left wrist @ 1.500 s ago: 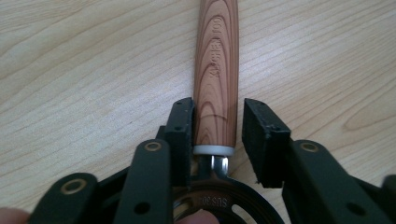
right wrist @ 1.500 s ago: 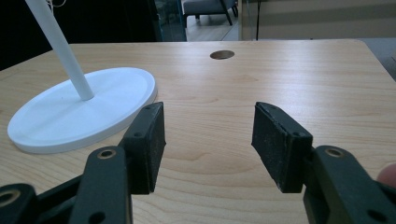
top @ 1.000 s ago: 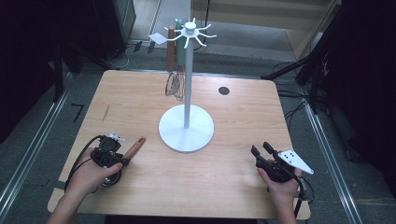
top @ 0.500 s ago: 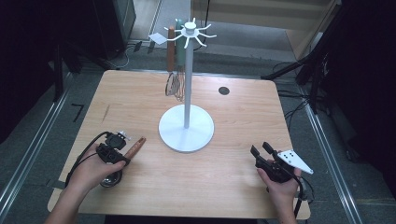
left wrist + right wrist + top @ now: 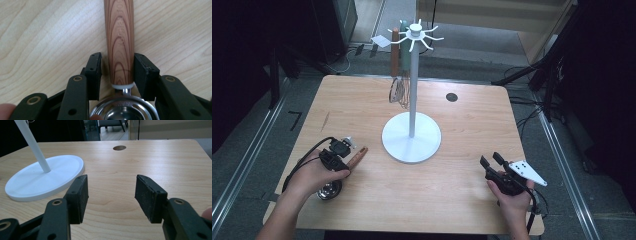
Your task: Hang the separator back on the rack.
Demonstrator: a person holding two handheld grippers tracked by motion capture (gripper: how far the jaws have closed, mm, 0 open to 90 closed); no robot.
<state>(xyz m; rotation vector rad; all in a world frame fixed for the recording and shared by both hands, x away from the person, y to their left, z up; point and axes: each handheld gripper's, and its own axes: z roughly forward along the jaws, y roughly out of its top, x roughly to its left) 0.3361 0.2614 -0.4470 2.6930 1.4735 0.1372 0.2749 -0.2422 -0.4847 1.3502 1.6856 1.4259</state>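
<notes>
High view: the left hand point(image 5: 314, 175) is resting on the table point(image 5: 462, 130), well to the left of and nearer the person than the white stand point(image 5: 411, 137), with its forearm coming in from the bottom edge and angling up toward the stand's base. The left gripper point(image 5: 343, 151) is lying low and nearly level, pointing toward the stand. In the left gripper view, the wooden handle point(image 5: 120, 40) of the steel utensil point(image 5: 123, 111) is sitting between the two pads point(image 5: 93, 72); the right pad is lying against the wood, a narrow gap is showing at the left pad, and the jaws have just been opening slightly. The utensil's shiny bowl point(image 5: 328, 190) is lying just under the left hand. The right hand point(image 5: 512, 197) is resting well right of the stand, nearer the person. The right gripper point(image 5: 490, 161) is pointing back toward the stand's base, jaws standing spread over bare table.
</notes>
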